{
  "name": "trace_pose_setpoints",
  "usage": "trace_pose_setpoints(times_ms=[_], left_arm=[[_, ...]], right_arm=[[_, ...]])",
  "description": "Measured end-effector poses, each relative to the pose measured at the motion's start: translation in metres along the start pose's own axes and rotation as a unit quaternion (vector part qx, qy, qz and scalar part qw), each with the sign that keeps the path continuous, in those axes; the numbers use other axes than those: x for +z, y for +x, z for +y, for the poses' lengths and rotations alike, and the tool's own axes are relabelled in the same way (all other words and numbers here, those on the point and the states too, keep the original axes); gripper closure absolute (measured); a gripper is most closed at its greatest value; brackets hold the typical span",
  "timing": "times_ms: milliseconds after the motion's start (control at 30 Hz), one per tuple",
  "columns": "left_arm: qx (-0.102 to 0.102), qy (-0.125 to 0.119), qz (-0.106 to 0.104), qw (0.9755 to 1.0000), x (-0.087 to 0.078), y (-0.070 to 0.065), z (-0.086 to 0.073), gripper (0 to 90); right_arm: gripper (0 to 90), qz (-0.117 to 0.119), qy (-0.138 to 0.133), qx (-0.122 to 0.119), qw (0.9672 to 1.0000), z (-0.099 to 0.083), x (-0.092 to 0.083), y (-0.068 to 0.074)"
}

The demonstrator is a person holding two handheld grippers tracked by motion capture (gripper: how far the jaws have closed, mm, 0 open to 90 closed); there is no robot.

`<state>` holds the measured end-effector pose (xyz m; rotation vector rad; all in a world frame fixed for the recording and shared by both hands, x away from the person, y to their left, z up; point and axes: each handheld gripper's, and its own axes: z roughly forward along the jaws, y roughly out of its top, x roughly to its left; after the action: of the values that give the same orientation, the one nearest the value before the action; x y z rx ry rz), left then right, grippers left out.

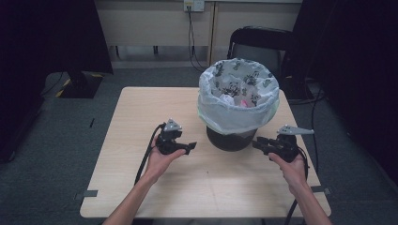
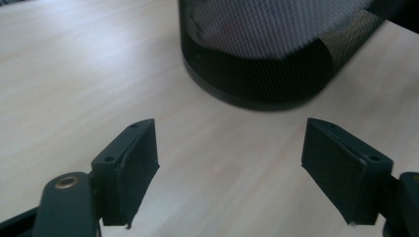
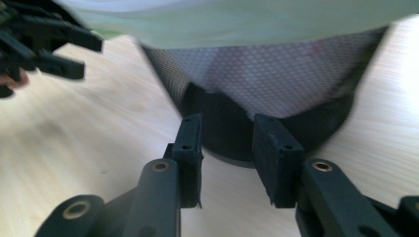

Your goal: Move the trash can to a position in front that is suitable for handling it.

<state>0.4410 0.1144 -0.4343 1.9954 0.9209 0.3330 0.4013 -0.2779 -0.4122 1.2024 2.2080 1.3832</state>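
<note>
I see the bin centre frame, left gripper wide open and empty at its left, right gripper narrowly parted, empty, at its right.

surface: wooden table | on it: lined mesh bin

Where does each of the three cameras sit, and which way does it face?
High view: above the person's side, looking forward and down on the pale wooden table; forearms, left gripper and right gripper show.
Left gripper view: on the left gripper, facing the black mesh bin; wide-open jaws.
Right gripper view: on the right gripper, facing the bin under its white printed bag; jaws narrow, nothing between.
All share bin and table.
</note>
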Motion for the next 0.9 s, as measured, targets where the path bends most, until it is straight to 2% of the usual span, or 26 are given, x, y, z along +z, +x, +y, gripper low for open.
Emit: trace_pose_setpoints(times_ms=[33,67,100,133,167,200,233,267,300,333,400,433,467,500,533,567,600,633,667,700,733,767,800,867,900], left_arm=[[0.001,-0.003,0.004,1.0,0.002,0.003,0.005,23.0],[0.0,-0.01,0.007,0.9999,0.003,0.007,0.011,23.0],[-0.003,-0.02,0.016,0.9997,0.004,0.012,0.022,25.9],[-0.003,-0.02,0.016,0.9997,0.004,0.012,0.022,25.9],[-0.001,-0.028,0.024,0.9993,0.005,0.018,0.033,26.5],[-0.001,-0.028,0.024,0.9993,0.005,0.018,0.033,28.3],[-0.001,-0.032,0.029,0.9991,0.006,0.021,0.038,28.3],[-0.005,-0.041,0.033,0.9986,0.01,0.027,0.048,29.3],[-0.005,-0.041,0.033,0.9986,0.01,0.027,0.048,29.3],[-0.01,-0.046,0.034,0.9983,0.016,0.033,0.055,29.3],[-0.012,-0.046,0.034,0.9983,0.02,0.035,0.058,29.1],[-0.021,-0.049,0.027,0.9982,0.029,0.041,0.067,28.1],[-0.027,-0.052,0.029,0.9979,0.032,0.045,0.071,27.8],[-0.027,-0.052,0.029,0.9979,0.032,0.045,0.071,27.8],[-0.034,-0.054,0.033,0.9974,0.036,0.049,0.076,27.5],[-0.037,-0.053,0.041,0.997,0.044,0.056,0.083,27.6],[-0.037,-0.053,0.041,0.997,0.044,0.056,0.083,27.6],[-0.048,-0.06,0.042,0.9962,0.05,0.062,0.088,27.6],[-0.048,-0.06,0.042,0.9962,0.05,0.062,0.088,27.6],[-0.049,-0.064,0.039,0.996,0.056,0.062,0.091,27.5],[-0.049,-0.064,0.039,0.996,0.056,0.062,0.091,27.5],[-0.059,-0.074,0.016,0.9954,0.061,0.063,0.092,27.4],[-0.067,-0.079,0.006,0.9946,0.063,0.065,0.092,26.0],[-0.069,-0.081,0.004,0.9943,0.065,0.065,0.092,23.9],[-0.065,-0.089,-0.004,0.994,0.067,0.064,0.092,22.7]], right_arm=[[67.3,-0.011,0.006,0.005,0.9999,0.002,0.0,-0.009],[67.3,-0.011,0.006,0.005,0.9999,0.002,0.0,-0.009],[68.9,-0.027,0.013,0.004,0.9995,0.004,0.0,-0.019],[69.8,-0.036,0.012,0.006,0.9993,0.007,0.0,-0.025],[70.6,-0.041,0.01,0.01,0.999,0.009,0.0,-0.032],[70.6,-0.041,0.01,0.01,0.999,0.009,0.0,-0.032],[71.1,-0.05,0.007,0.015,0.9986,0.013,0.0,-0.039],[71.5,-0.062,0.002,0.02,0.9979,0.02,0.002,-0.051],[71.5,-0.062,0.002,0.02,0.9979,0.02,0.002,-0.051],[71.6,-0.073,-0.003,0.02,0.9972,0.03,0.006,-0.061],[71.5,-0.078,-0.004,0.02,0.9967,0.034,0.008,-0.066],[69.6,-0.089,-0.006,0.022,0.9958,0.042,0.015,-0.076],[66.4,-0.098,-0.002,0.024,0.9949,0.046,0.018,-0.08],[62.8,-0.112,-0.003,0.024,0.9934,0.051,0.021,-0.084],[63.9,-0.127,-0.01,0.027,0.9915,0.056,0.022,-0.089],[62.9,-0.133,-0.014,0.03,0.9906,0.061,0.024,-0.093],[62.9,-0.133,-0.014,0.03,0.9906,0.061,0.024,-0.093],[61.3,-0.147,-0.008,0.029,0.9886,0.072,0.029,-0.099],[61.3,-0.147,-0.008,0.029,0.9886,0.072,0.029,-0.099],[59.8,-0.16,-0.007,0.017,0.9869,0.08,0.034,-0.102],[59.8,-0.16,-0.007,0.017,0.9869,0.08,0.034,-0.102],[58.9,-0.151,-0.02,0.023,0.9881,0.086,0.039,-0.104],[58.5,-0.147,-0.027,0.023,0.9885,0.087,0.042,-0.104],[58.2,-0.142,-0.029,0.023,0.9892,0.088,0.045,-0.104],[61.7,-0.128,-0.037,0.022,0.9909,0.089,0.049,-0.102]])
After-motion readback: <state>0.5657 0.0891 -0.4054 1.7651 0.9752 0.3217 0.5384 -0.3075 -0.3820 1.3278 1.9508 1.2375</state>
